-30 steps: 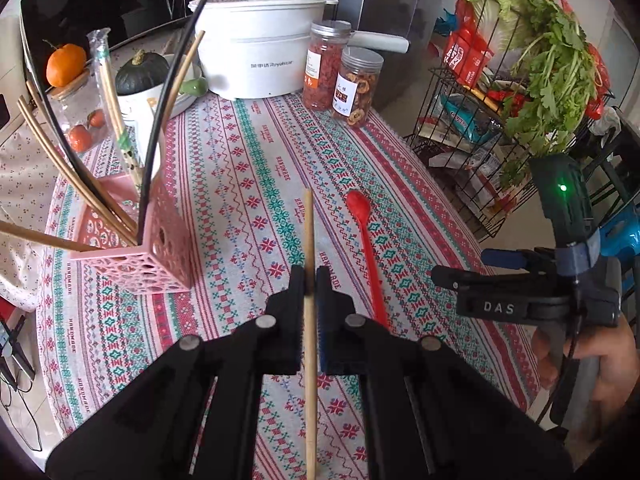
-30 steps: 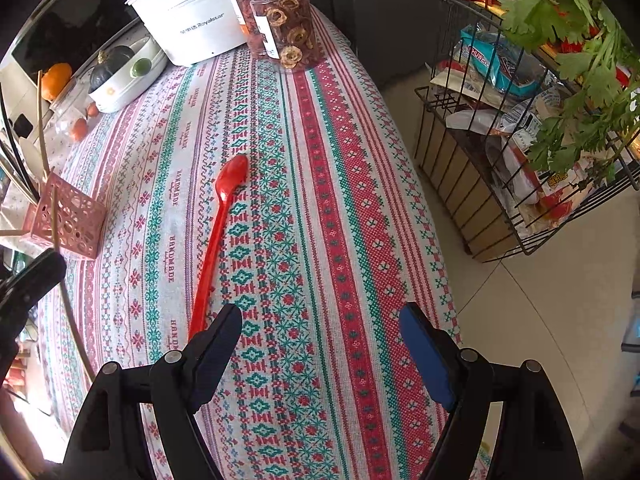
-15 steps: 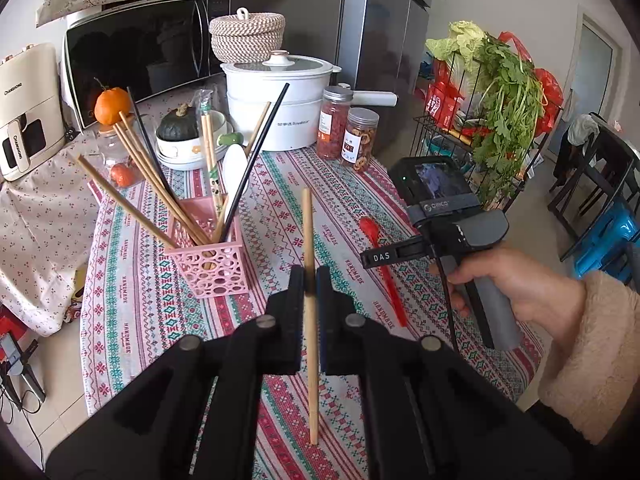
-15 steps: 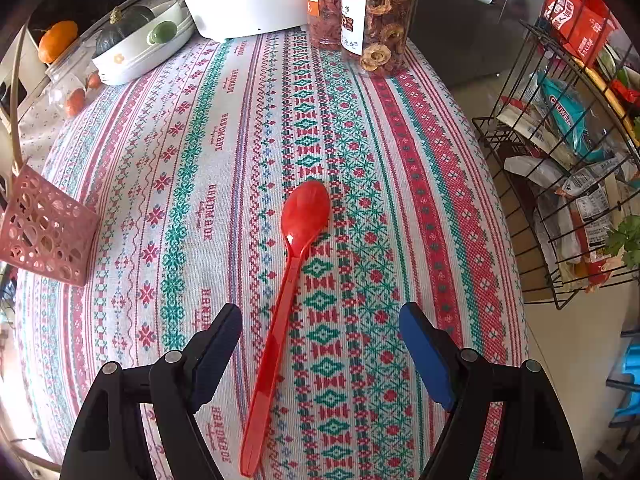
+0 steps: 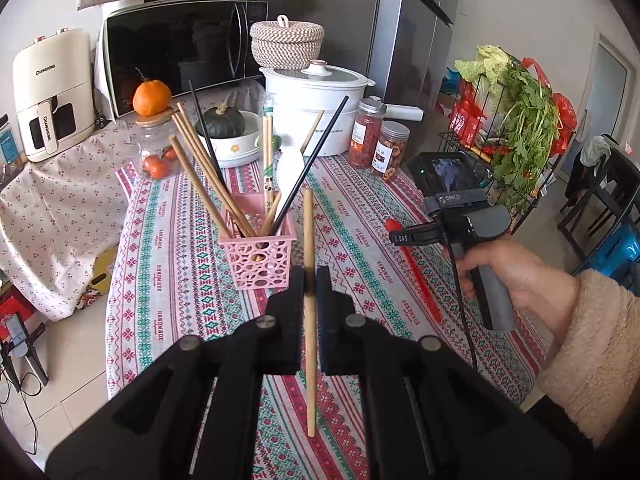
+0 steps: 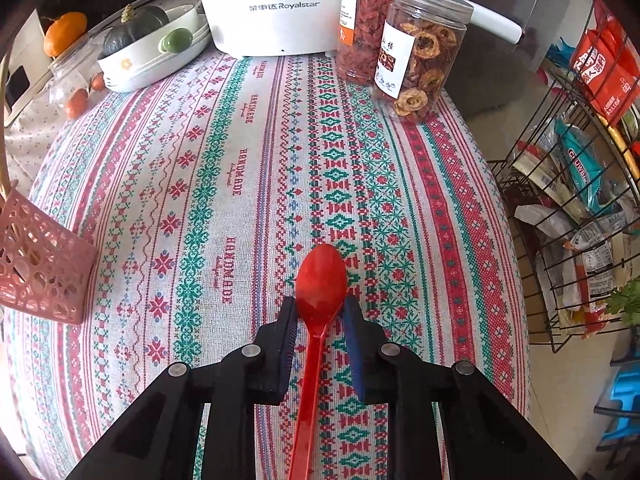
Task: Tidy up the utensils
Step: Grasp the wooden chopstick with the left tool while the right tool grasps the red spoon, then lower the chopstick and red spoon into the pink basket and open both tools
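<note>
My left gripper point(image 5: 309, 280) is shut on a wooden chopstick point(image 5: 308, 240), held upright above the table, just right of and nearer than the pink holder basket point(image 5: 258, 258). The basket holds several wooden and black chopsticks and a white spoon. My right gripper point(image 6: 320, 310) is low over the tablecloth, its fingers closed in against both sides of the red plastic spoon's bowl point(image 6: 321, 280). The spoon lies flat with its handle running back under the gripper. In the left wrist view the right gripper point(image 5: 404, 236) sits over the red spoon point(image 5: 416, 276).
A white Royalstar pot point(image 6: 276, 4), two jars of dried food point(image 6: 416, 48) and a dish with a squash point(image 6: 152, 52) stand at the back. A wire rack of groceries point(image 6: 580, 184) stands off the table's right edge. A microwave point(image 5: 180, 52) is behind.
My right gripper has moved forward over the red spoon and closed from wide open onto its bowl. My left gripper has risen and drawn back with the chopstick.
</note>
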